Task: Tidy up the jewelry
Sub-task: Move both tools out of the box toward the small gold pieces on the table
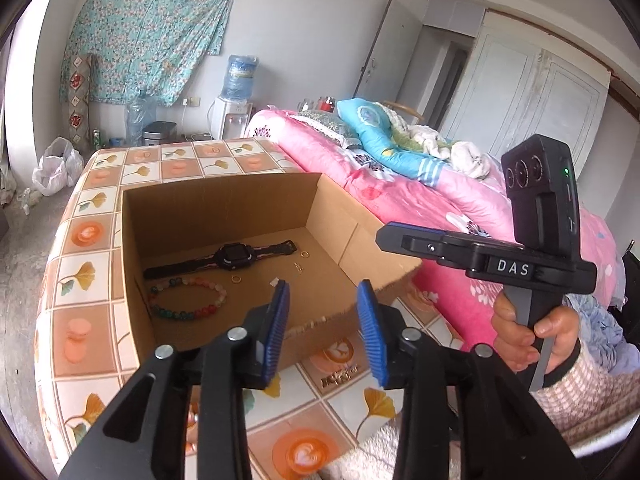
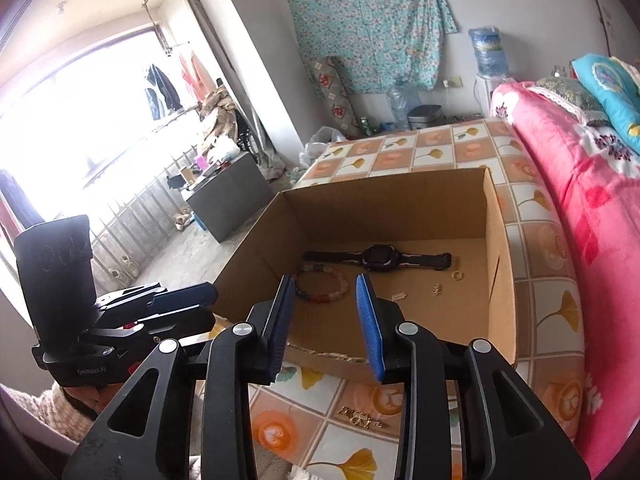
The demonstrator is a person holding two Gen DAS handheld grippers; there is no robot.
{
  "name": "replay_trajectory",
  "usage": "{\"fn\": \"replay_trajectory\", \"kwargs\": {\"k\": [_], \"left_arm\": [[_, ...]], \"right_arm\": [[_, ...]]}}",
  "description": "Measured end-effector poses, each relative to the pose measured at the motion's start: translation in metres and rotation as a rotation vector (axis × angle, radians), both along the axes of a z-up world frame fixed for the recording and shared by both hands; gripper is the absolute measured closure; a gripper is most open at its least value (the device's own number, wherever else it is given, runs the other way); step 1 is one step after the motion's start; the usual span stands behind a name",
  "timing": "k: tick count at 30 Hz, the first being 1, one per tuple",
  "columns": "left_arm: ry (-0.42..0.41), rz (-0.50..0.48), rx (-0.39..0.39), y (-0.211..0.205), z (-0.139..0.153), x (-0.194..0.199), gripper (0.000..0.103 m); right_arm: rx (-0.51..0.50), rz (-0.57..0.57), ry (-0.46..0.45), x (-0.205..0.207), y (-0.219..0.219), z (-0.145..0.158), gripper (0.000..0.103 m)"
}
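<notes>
Since the gold hair clip (image 2: 362, 415) lying on the tablecloth (image 2: 472, 148) just below the right gripper (image 2: 328, 322) looks light, thin, stiff and slippery, I would pinch it across its narrow middle. Both that gripper and the left gripper (image 1: 326, 330) are spread and empty, with the cardboard box (image 2: 502, 280) of jewelry ahead.

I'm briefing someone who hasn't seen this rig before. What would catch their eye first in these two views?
First, the open cardboard box on the tiled tablecloth, with a black watch, a coloured bead bracelet and small gold rings on its floor. Next, the blue-padded left gripper and right gripper, both open and empty in front of the box. Behind, the pink floral quilt on the bed stands out.
</notes>
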State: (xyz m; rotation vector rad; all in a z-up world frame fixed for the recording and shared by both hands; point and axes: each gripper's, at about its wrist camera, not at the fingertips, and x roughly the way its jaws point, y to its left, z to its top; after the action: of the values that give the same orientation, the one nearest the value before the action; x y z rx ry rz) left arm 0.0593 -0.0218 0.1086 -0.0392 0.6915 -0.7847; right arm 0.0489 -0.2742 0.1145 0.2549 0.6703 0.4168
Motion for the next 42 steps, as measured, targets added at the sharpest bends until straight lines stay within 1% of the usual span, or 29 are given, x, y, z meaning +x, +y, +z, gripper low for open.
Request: {"fn": "replay_trajectory", "kwargs": {"k": [3, 5, 9, 11, 13, 15, 18, 22, 28, 33, 37, 42], "left_arm": [[-0.002, 0.002, -0.007, 0.009, -0.005, -0.014, 0.061], [-0.004, 0.002, 0.004, 0.012, -0.010, -0.022, 0.059], [0.009, 0.000, 0.055, 0.012, -0.028, -0.033, 0.055], [0.023, 0.000, 0.087, 0.011, -0.038, -0.037, 0.054], [0.036, 0.009, 0.118, 0.010, -0.049, -0.039, 0.054], [0.056, 0.015, 0.130, 0.011, -0.057, -0.039, 0.053], [0.075, 0.030, 0.142, 0.010, -0.067, -0.036, 0.053], [0.101, 0.063, 0.173, 0.007, -0.080, -0.030, 0.053], [0.134, 0.091, 0.211, 0.002, -0.096, -0.023, 0.053], [0.143, 0.094, 0.239, -0.004, -0.104, -0.019, 0.053], [0.145, 0.094, 0.259, -0.010, -0.110, -0.018, 0.053], [0.116, 0.081, 0.283, -0.023, -0.114, -0.021, 0.053]], "right_arm": [[-0.011, 0.039, -0.014, -0.011, 0.008, -0.001, 0.065], [-0.016, 0.059, -0.014, -0.017, 0.012, -0.005, 0.063], [0.028, 0.093, 0.027, -0.029, 0.019, -0.023, 0.061], [0.027, 0.090, 0.051, -0.034, 0.022, -0.035, 0.061], [0.028, 0.071, 0.085, -0.037, 0.022, -0.047, 0.061], [0.033, 0.042, 0.121, -0.038, 0.019, -0.058, 0.059], [-0.008, -0.019, 0.165, -0.037, 0.014, -0.071, 0.056], [-0.050, -0.062, 0.196, -0.037, 0.010, -0.079, 0.053], [-0.088, -0.095, 0.203, -0.033, 0.008, -0.082, 0.044], [-0.102, -0.121, 0.220, -0.029, 0.004, -0.088, 0.044], [-0.106, -0.159, 0.223, -0.028, -0.011, -0.091, 0.044], [-0.102, -0.188, 0.239, -0.030, -0.026, -0.097, 0.044]]}}
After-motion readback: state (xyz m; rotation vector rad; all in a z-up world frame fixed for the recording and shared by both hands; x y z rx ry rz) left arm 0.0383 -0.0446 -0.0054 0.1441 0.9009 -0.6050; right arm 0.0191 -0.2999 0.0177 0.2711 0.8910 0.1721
